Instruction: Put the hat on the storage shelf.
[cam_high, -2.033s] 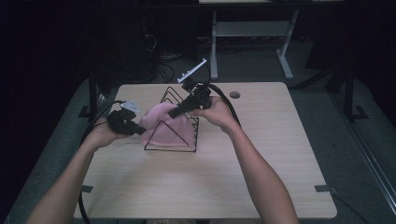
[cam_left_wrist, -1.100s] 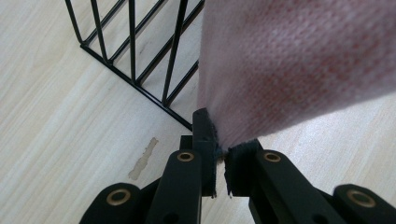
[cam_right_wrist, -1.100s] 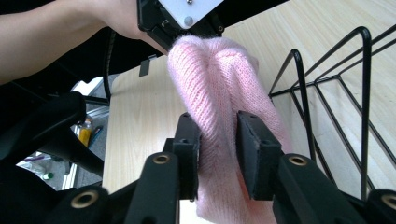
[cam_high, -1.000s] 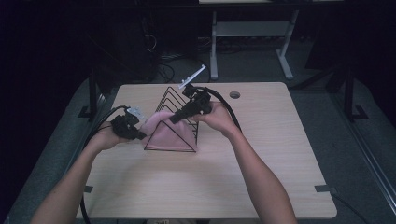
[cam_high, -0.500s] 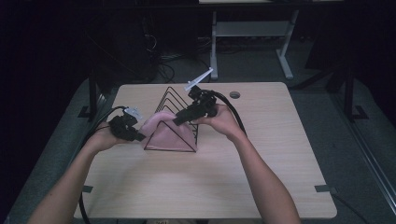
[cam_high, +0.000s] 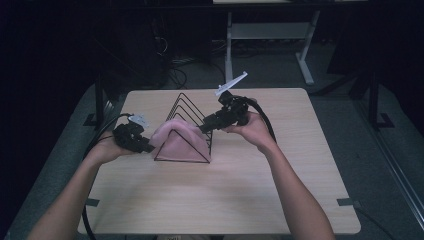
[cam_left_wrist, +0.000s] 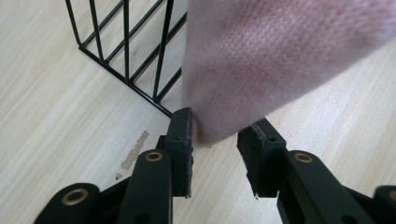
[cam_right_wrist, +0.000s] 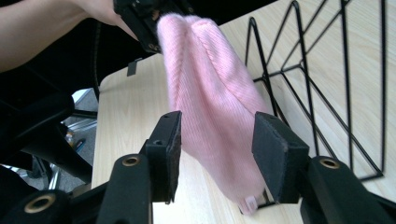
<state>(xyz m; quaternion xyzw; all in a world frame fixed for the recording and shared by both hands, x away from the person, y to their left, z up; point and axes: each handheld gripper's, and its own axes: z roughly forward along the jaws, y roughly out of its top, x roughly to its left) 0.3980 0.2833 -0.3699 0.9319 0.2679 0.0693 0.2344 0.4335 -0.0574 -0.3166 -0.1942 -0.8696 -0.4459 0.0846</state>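
A pink knit cloth (cam_high: 177, 140) hangs over the front of a black wire rack (cam_high: 187, 102) in the middle of the wooden table (cam_high: 225, 195). My left gripper (cam_high: 148, 147) sits at the cloth's left end. In the left gripper view its jaws (cam_left_wrist: 217, 128) have just been opening, and the cloth's lower tip (cam_left_wrist: 271, 56) hangs between them, brushing the left pad. My right gripper (cam_high: 205, 127) hovers by the rack's upper right. Its jaws (cam_right_wrist: 217, 126) have also just been opening and stand apart, with the cloth (cam_right_wrist: 210, 93) loose between and beyond them.
The rack's wires (cam_left_wrist: 126, 51) stand close to my left jaws, and its triangular dividers (cam_right_wrist: 317, 93) rise to the right of my right jaws. A white desk frame (cam_high: 270, 35) and cables lie behind the table. A small scuff (cam_left_wrist: 135, 149) marks the tabletop.
Both grippers have opened off the pink cloth, which now rests on the rack. The right gripper has drawn back to the right, away from the cloth. The left hand has stayed put.
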